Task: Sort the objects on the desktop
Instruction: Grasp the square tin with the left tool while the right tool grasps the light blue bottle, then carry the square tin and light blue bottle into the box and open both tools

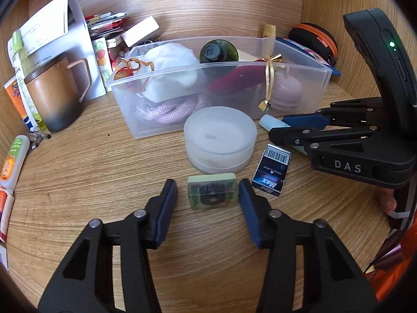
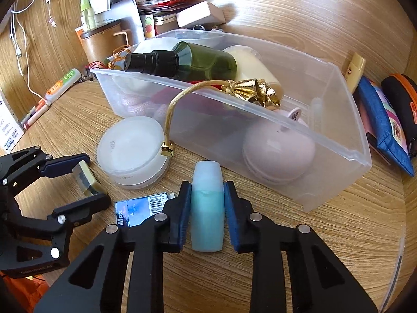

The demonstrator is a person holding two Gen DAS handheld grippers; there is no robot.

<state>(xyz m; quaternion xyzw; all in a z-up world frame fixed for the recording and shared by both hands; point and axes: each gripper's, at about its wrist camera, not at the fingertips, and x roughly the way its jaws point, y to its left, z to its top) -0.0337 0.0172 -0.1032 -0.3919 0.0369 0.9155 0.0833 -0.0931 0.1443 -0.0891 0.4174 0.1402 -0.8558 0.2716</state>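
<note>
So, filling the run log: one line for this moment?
left gripper: open around eraser | right gripper: shut on blue tube | bin: behind

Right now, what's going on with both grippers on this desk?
A person is sorting desk clutter with two handheld grippers. The left gripper is open, its fingers straddling a small green box that lies on the wooden desk; a gap shows on at least one side. The right gripper has its pads against a pale blue tube in front of the clear plastic bin. A frosted round jar and a blue Max box lie between them.
</note>
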